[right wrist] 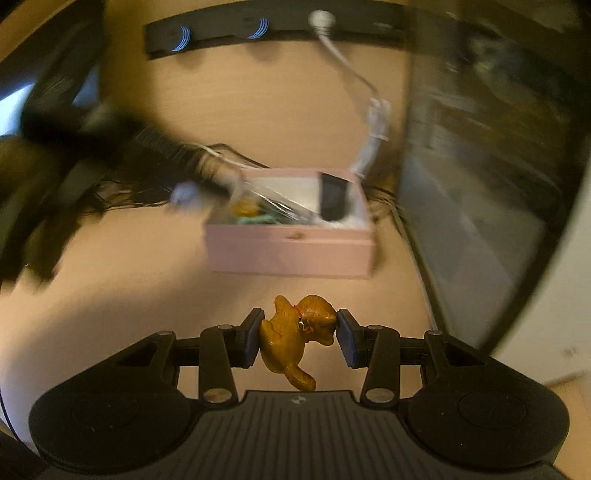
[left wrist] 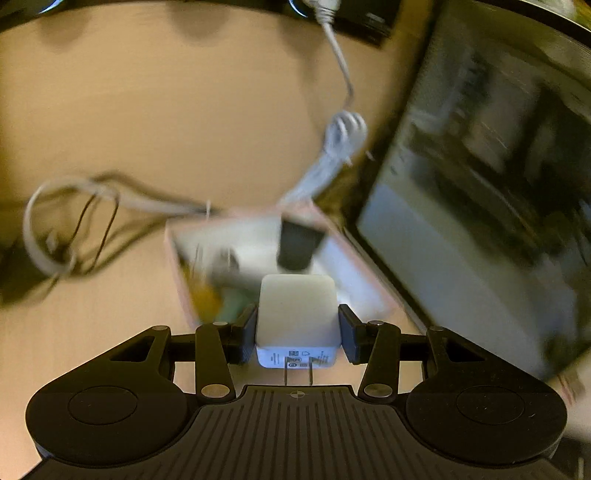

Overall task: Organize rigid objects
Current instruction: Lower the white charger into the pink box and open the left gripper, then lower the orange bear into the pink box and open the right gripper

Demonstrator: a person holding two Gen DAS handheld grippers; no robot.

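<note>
The white plug adapter [left wrist: 297, 314] sits between the two pads of the left gripper [left wrist: 297, 328], which press on its sides; its two metal prongs point back toward the camera. The golden animal figurine [right wrist: 295, 332] is clamped in the same way in the right gripper [right wrist: 300, 334], one pad on its back and the other on its head. Both things are carried in the air, above the table [left wrist: 147, 110], not resting on it.

The step in hand seems to be the transport of these two rigid objects to the pink box [right wrist: 291, 251]. This box stands on the table near its right side, just beside the edge of a dark monitor [left wrist: 480, 184]. It already holds a black block [right wrist: 332, 201], something golden, something green and some clear wrapping; the blur hides the details.

For the next move, I think each gripper must come over the open top of the box, go down a little, and then open its jaws. The adapter is nearer to the box. The two grippers should not meet over the small opening, so one after the other is safer.

The table is of light wood. White cables [left wrist: 340, 140] and thin dark wires [left wrist: 92, 229] lie behind the box, and a black power strip [right wrist: 258, 33] lies along the far edge. The light is warm and dim.
</note>
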